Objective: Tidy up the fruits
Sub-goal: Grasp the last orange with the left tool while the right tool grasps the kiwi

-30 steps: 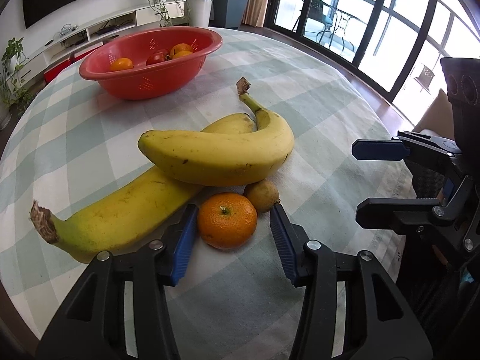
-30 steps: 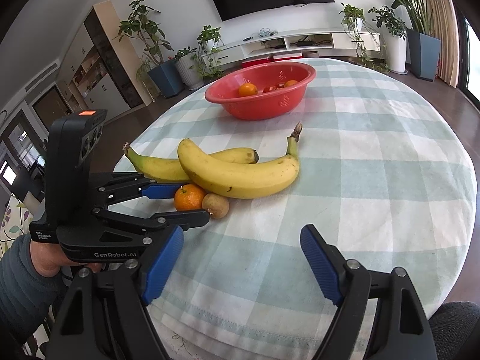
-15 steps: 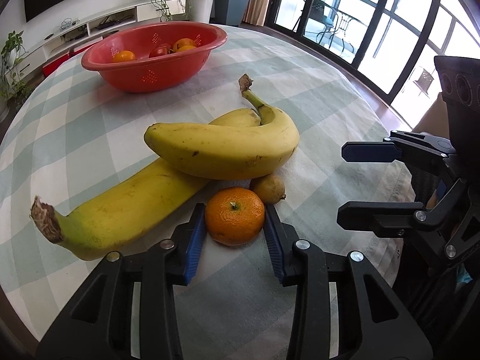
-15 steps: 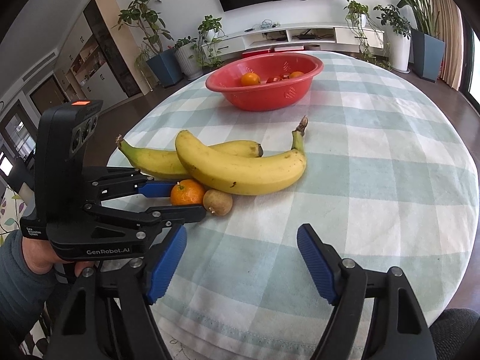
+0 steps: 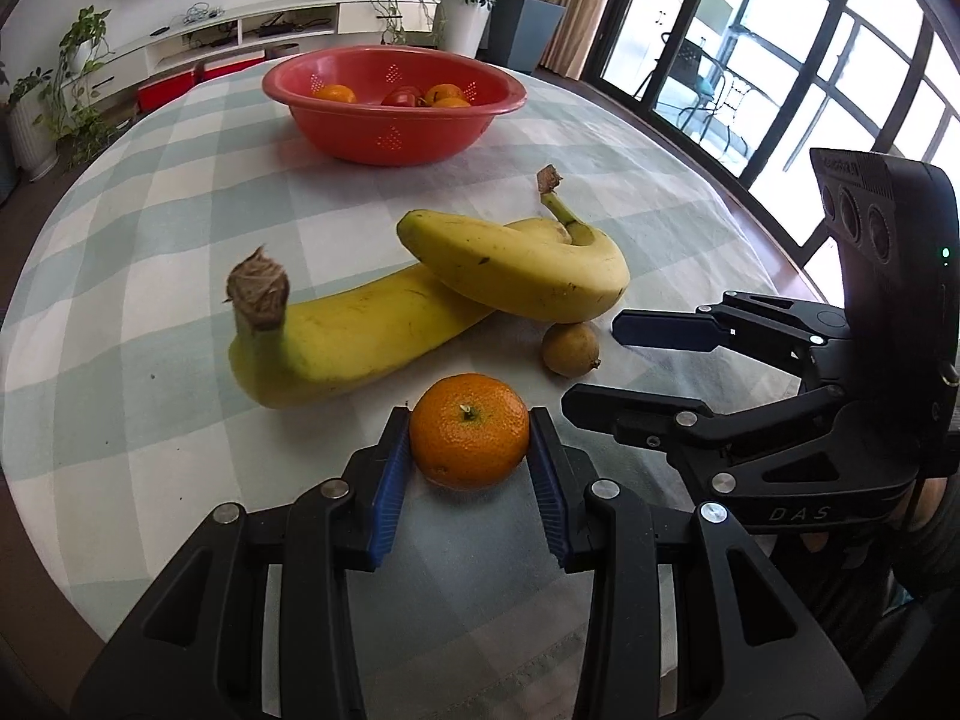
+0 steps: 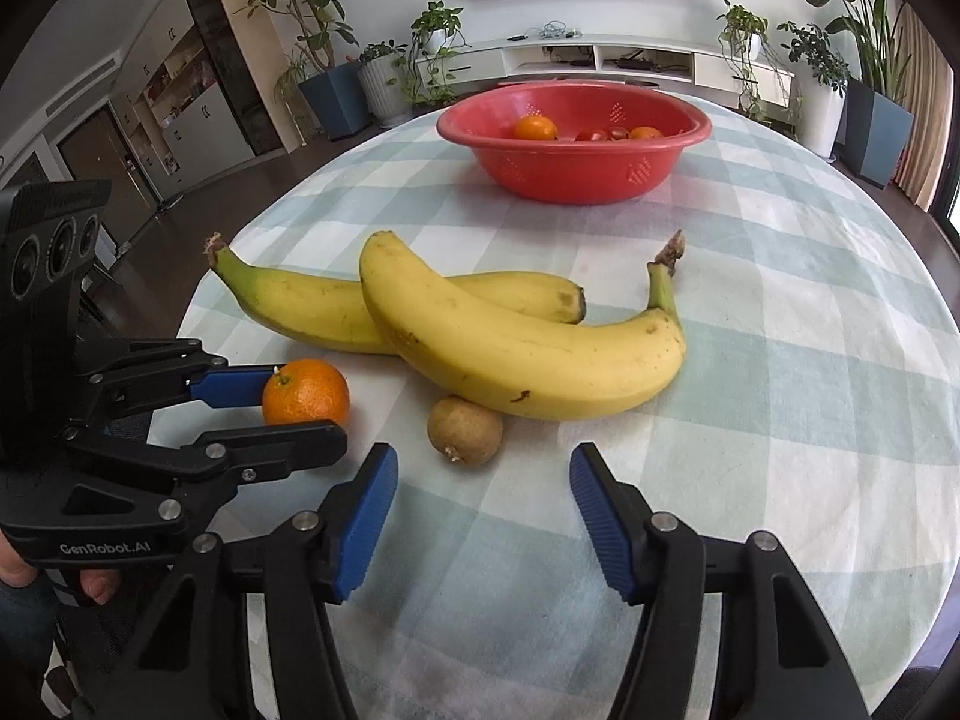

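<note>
My left gripper [image 5: 469, 450] is shut on an orange tangerine [image 5: 469, 432], held just off the checked tablecloth; it also shows in the right wrist view [image 6: 306, 393]. Two yellow bananas [image 5: 516, 267] lie crossed in the middle of the table. A small brown-green fruit [image 5: 570, 349] sits beside them. My right gripper [image 6: 483, 483] is open and empty, with the small fruit [image 6: 465, 431] just ahead of its fingertips. A red basket [image 5: 393, 102] at the far side holds tangerines and red fruit.
The round table [image 6: 810, 312] has a green-white checked cloth and drops off at its near edge. Potted plants [image 6: 438, 30], a TV shelf [image 6: 600, 57] and large windows [image 5: 780, 48] lie beyond the table.
My left gripper closed on the tangerine and drew it back from the bananas, lifting slightly. My right gripper moved forward toward the small fruit, still open.
</note>
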Demonstrator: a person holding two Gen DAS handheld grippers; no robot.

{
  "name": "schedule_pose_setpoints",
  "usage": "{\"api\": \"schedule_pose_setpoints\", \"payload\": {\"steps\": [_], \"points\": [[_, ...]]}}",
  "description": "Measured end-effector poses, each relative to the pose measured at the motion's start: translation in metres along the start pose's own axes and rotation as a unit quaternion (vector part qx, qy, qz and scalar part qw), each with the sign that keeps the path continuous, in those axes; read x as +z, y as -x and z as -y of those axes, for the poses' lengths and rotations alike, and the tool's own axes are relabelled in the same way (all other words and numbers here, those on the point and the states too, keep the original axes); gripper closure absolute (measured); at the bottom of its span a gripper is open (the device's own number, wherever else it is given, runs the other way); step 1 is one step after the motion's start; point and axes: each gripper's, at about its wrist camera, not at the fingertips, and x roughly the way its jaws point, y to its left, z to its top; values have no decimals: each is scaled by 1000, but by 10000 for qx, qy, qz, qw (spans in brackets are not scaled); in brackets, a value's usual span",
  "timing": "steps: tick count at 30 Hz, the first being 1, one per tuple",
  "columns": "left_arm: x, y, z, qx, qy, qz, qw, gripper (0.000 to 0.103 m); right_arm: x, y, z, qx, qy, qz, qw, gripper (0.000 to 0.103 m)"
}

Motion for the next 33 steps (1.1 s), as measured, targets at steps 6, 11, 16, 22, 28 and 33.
{"api": "schedule_pose_setpoints", "payload": {"steps": [6, 11, 16, 22, 28, 33], "points": [[-5, 3, -1, 164, 122, 76, 9998, 67, 6, -9, -8, -205, 141, -3, 9997, 41], [-7, 3, -4, 211, 162, 109, 9996, 67, 9, -12, -10, -388, 163, -20, 9991, 47], [-7, 2, -3, 228, 159, 96, 9996, 67, 8, -13, -12, -590, 200, -14, 9981, 53], [-7, 0, -3, 263, 158, 84, 9995, 67, 7, -11, -12, -627, 183, -28, 9979, 59], [-8, -1, -3, 272, 152, 86, 9995, 67, 5, -11, -14, -677, 274, -46, 9973, 69], [-8, -1, -3, 282, 132, 89, 9995, 67, 3, -8, -16, -593, 288, -86, 9978, 76]]}}
